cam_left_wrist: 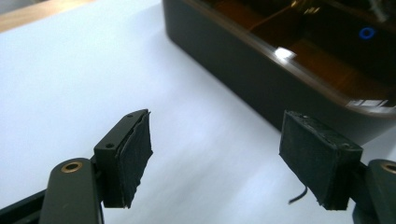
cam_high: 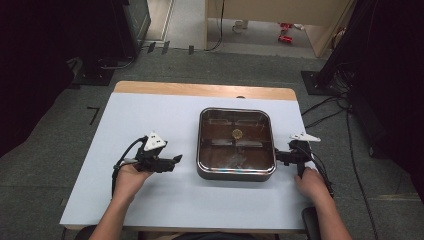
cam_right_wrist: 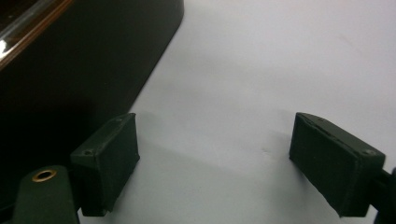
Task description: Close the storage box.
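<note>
One white table, grey carpet around.

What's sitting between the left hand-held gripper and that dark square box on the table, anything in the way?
Nothing visible. The left hand-held gripper sits left of the dark box with bare white tabletop between them. In the left gripper view its open jaws point at the box's side wall, with clear surface in between.

No readable text, label, brand or no. anywhere from where I stand; only a small blue ring mark glowing on the dark tray, w/ no letters
</note>
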The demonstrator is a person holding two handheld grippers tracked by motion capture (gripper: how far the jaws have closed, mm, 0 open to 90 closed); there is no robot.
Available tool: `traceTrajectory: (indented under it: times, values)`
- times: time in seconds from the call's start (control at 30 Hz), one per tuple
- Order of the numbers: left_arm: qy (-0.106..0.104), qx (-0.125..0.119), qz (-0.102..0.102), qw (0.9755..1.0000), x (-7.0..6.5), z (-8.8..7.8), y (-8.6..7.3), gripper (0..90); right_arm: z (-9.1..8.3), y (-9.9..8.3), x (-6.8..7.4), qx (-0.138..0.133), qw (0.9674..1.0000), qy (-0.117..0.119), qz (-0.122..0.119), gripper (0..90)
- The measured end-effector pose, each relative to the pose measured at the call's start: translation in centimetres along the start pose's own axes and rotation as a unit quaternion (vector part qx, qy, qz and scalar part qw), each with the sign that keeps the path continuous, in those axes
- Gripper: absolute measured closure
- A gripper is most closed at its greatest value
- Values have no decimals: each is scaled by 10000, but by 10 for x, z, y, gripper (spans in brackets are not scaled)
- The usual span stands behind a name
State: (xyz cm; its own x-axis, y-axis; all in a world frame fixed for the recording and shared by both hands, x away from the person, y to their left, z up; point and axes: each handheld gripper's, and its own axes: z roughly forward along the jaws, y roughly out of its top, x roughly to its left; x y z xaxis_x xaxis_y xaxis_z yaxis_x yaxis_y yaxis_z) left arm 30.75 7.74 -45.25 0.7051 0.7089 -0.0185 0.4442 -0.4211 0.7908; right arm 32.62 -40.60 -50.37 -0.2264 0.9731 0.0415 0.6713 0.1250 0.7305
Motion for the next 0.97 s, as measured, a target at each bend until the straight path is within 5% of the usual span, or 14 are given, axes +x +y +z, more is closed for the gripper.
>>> traceTrajectory:
  times: [0.23,0.43,0.53,0.7,0.97]
  values:
    - [123,244,-161,9995,-5,8,-26,251,0,0,0,1,10000,0,4,155]
    - [22,459,-169,9988,-16,16,-32,222,0,0,0,1,10000,1,5,155]
    - [163,641,-209,9976,-19,23,-34,220,0,0,0,2,10000,0,1,155]
    - [103,506,-38,9987,-22,26,-40,130,0,0,0,2,10000,-1,2,155]
    - [147,505,-6,9986,-23,26,-40,128,0,0,0,1,10000,-1,1,155]
